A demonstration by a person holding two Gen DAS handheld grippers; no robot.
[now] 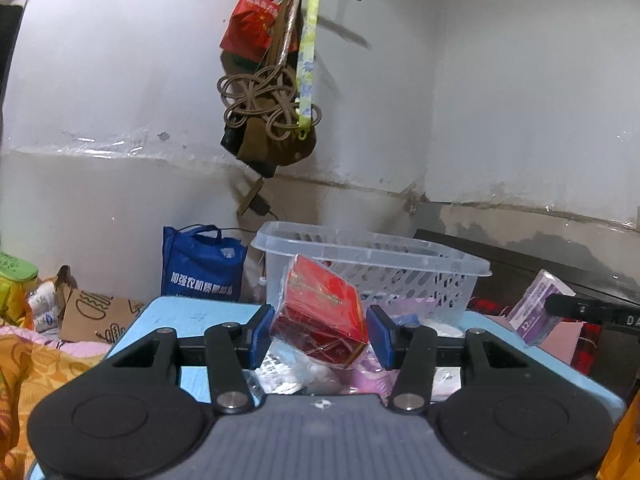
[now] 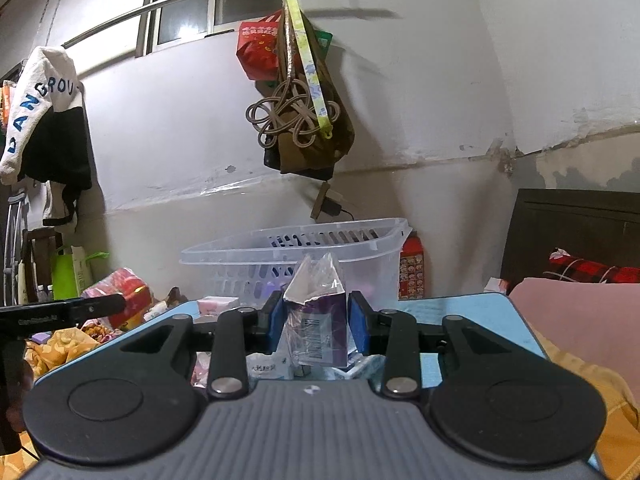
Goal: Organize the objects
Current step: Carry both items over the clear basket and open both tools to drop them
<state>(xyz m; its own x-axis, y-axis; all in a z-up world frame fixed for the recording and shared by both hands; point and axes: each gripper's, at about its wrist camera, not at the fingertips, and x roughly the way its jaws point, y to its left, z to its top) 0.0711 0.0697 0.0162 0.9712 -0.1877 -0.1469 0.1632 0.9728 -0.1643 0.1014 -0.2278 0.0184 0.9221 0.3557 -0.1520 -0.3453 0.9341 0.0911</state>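
Observation:
My left gripper (image 1: 319, 332) is shut on a red box (image 1: 320, 316) wrapped in clear film, held tilted just in front of the clear plastic basket (image 1: 424, 268). My right gripper (image 2: 316, 326) is shut on a purple box (image 2: 320, 328) in torn clear wrap, held upright before the same basket (image 2: 360, 256). In the left wrist view the right gripper (image 1: 584, 312) shows at the right edge with the purple box (image 1: 538, 308). In the right wrist view the left gripper (image 2: 72, 312) shows at the left with the red box (image 2: 128, 296).
A light blue table (image 1: 192, 316) bears the basket and loose packets (image 2: 264, 368). A blue bag (image 1: 200, 268) stands behind it. Bags and a cord (image 1: 272, 96) hang on the wall. Orange bedding (image 1: 36, 368) lies left, a pink pillow (image 2: 580, 320) right.

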